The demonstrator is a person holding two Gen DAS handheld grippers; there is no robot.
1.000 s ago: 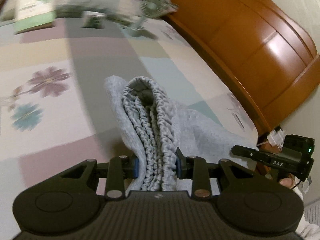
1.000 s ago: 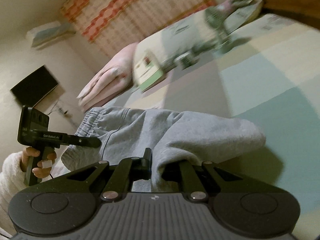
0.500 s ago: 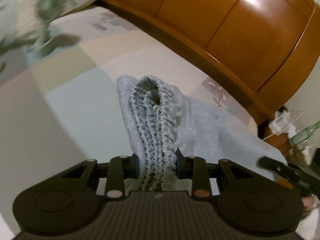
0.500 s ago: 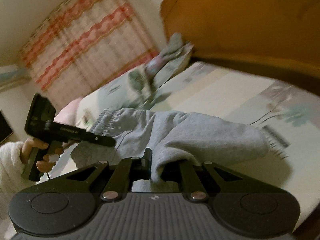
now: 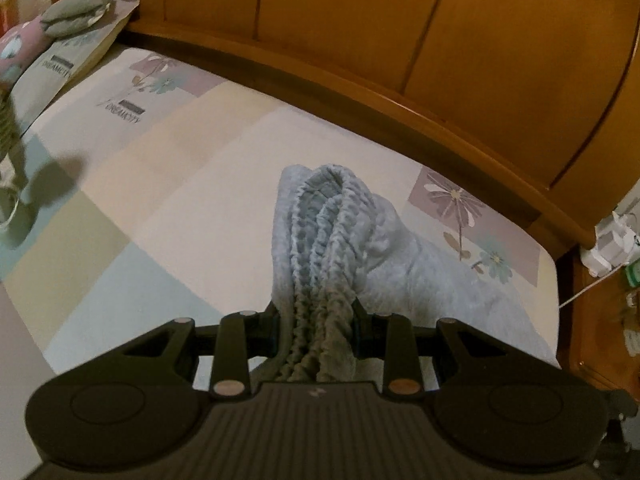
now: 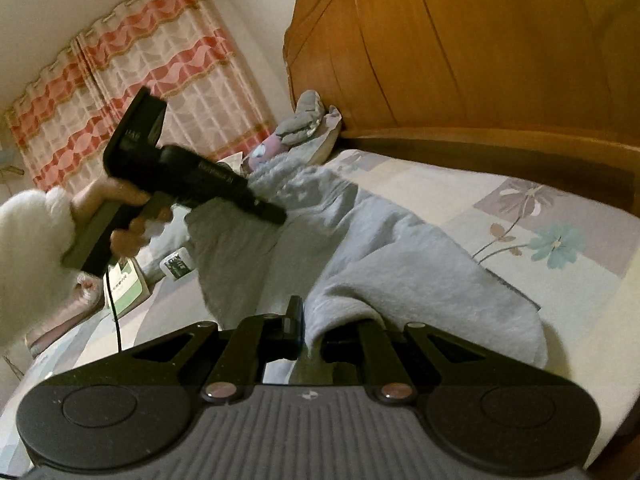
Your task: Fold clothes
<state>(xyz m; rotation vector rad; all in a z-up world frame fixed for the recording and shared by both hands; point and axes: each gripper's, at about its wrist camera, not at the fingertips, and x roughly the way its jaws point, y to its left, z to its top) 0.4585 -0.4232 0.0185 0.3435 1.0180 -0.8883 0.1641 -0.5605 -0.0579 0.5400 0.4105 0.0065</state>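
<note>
Left wrist view: my left claw (image 5: 316, 320) is clamping the waistband of the grey trousers (image 5: 400, 264) above the bed (image 5: 192, 168).

Right wrist view: my right claw (image 6: 320, 332) is pinching their other end. I judge I'm mid-carry; next, lowering them flat.

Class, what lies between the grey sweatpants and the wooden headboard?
Only bare patchwork bedsheet lies between sweatpants and headboard, shown in the left wrist view.

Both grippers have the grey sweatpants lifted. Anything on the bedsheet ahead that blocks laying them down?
Nothing visible does. The left gripper clamps the sweatpants at the waistband, the right gripper clamps another part, and the bedsheet ahead is bare up to the headboard.
</note>
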